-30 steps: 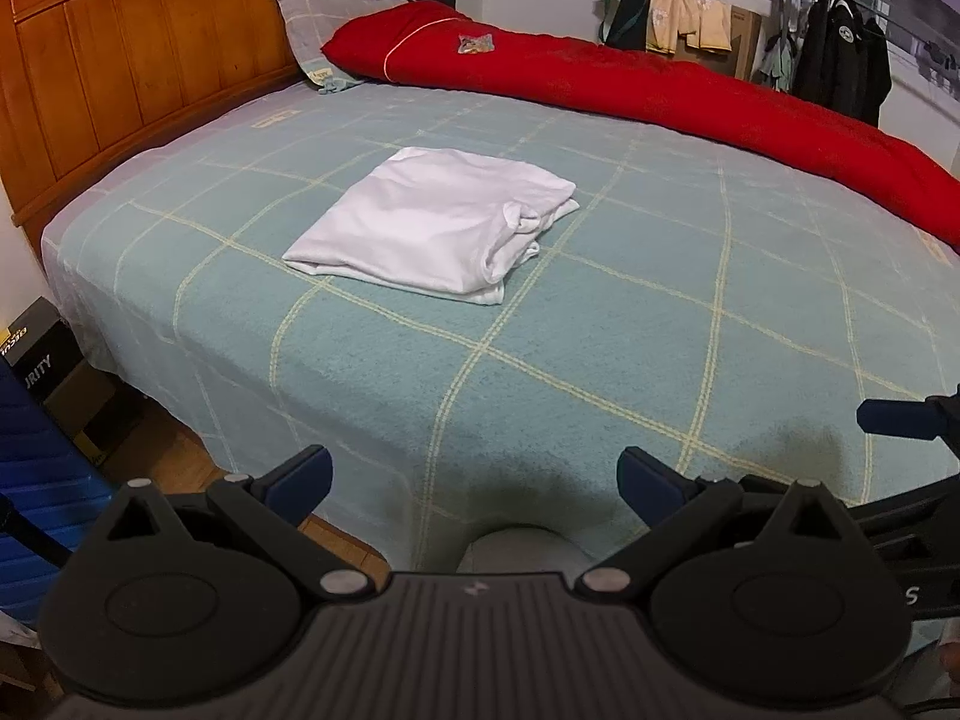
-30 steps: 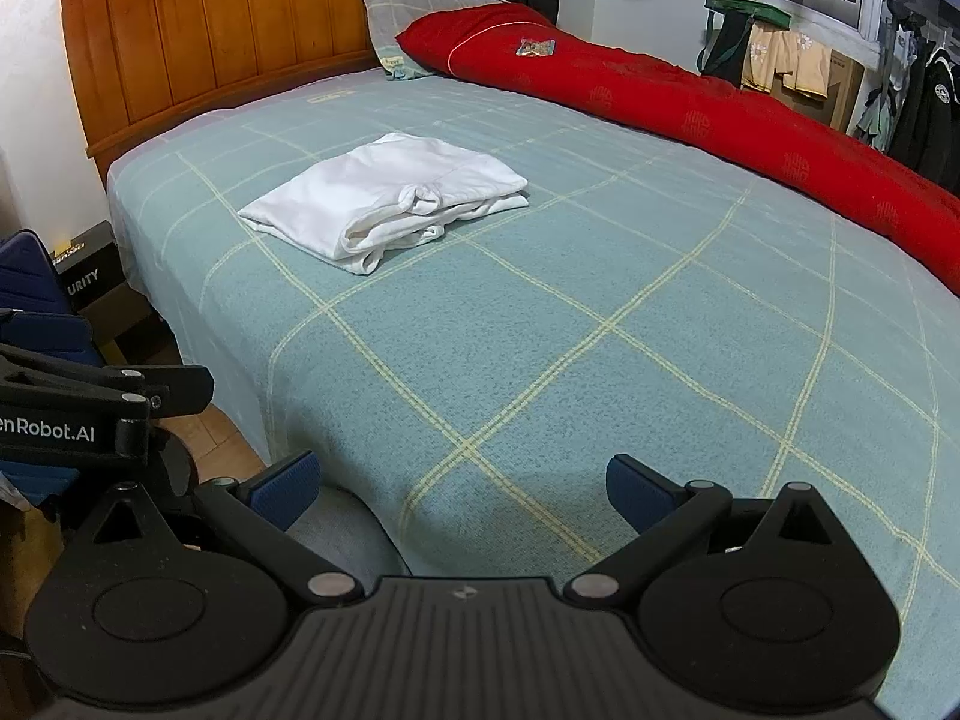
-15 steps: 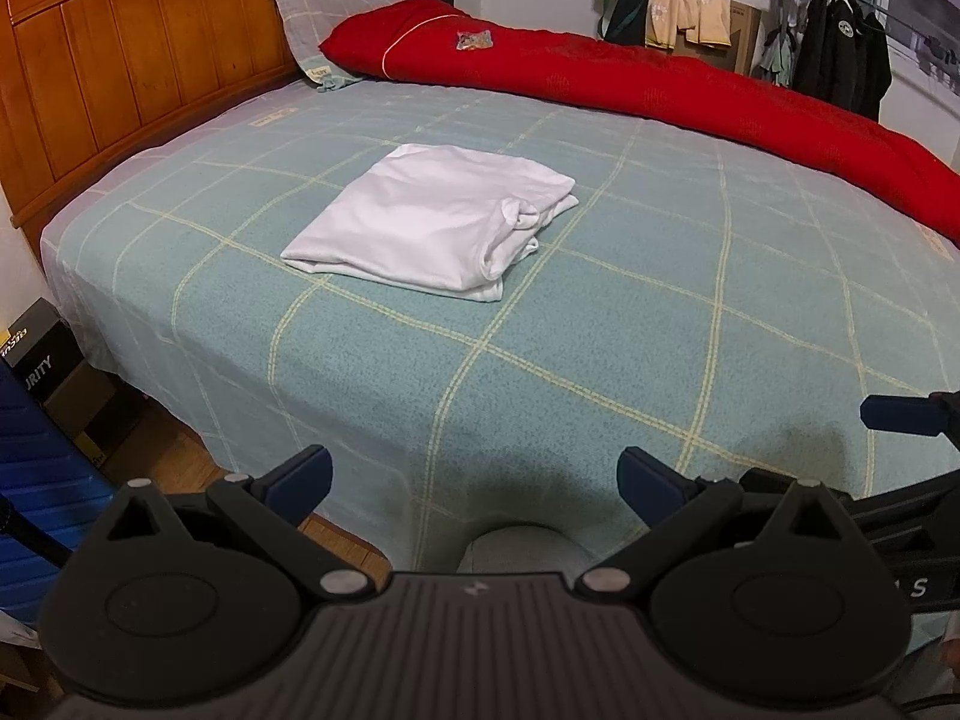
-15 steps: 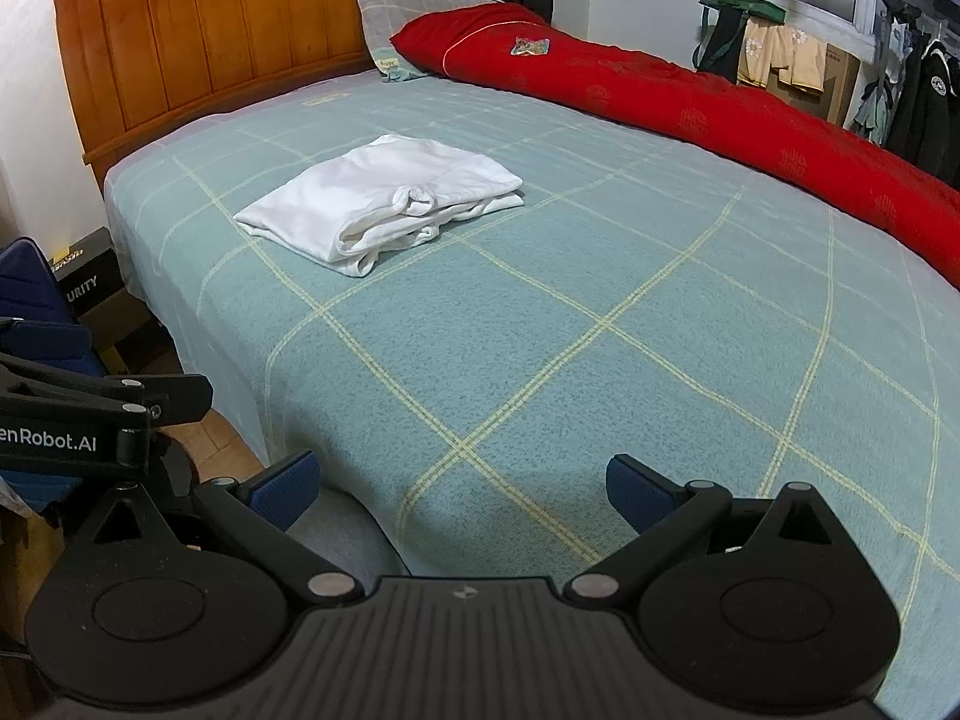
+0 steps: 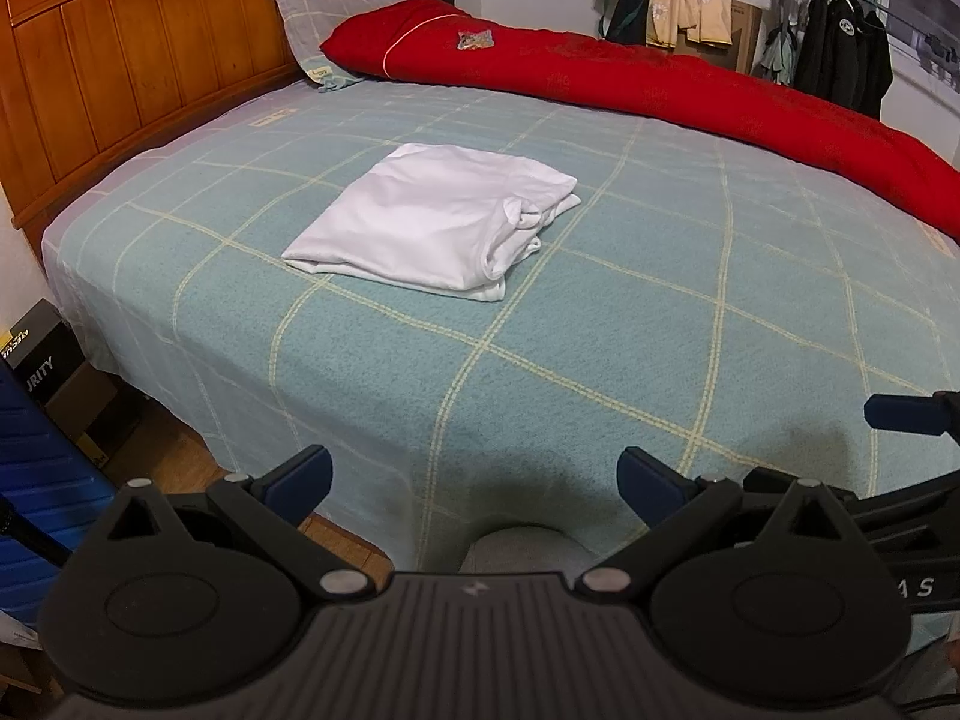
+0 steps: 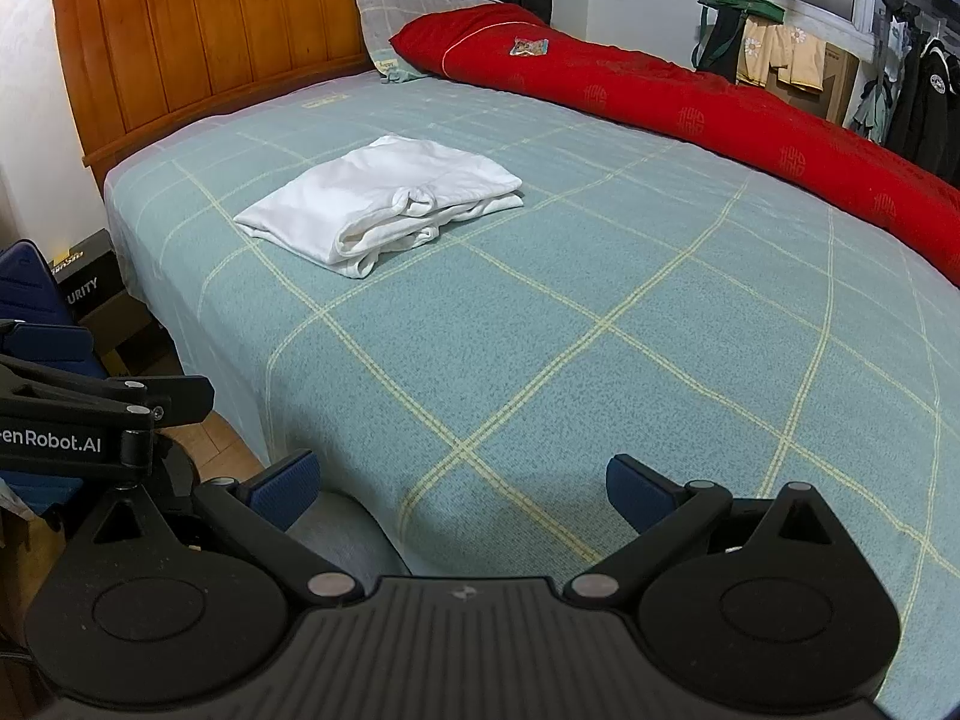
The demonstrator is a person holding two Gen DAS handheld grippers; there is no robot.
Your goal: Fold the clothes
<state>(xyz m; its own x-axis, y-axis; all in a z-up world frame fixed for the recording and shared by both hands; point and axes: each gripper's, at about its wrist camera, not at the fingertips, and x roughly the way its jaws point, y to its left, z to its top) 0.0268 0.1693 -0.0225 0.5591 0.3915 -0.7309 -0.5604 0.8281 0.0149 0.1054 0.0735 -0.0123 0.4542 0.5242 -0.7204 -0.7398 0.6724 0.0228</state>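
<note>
White garment is lying folded into a rough rectangle on the bed, toward 11 o'clock from your left tool and 10 o'clock from your right tool. It is sitting well apart from both, nearer the headboard end. Loose rolled layers are bunching along its 3 o'clock edge; the other edges are looking flat.

Both tools are hanging at the near edge of the bed, jaws spread wide, gripping nothing. The red quilt is running along the far side, clear of the garment.

Judgement: the fold is looking close to done. Risks from here:
- If you are pinching the bunched edge to tidy it, you are likely catching only the top layer and peeling the stack open.
- If you are dragging the garment, the textured cover is likely snagging the bottom layer and skewing the rectangle.
- Reaching that far, one tool may be nudging the pile sideways.
</note>
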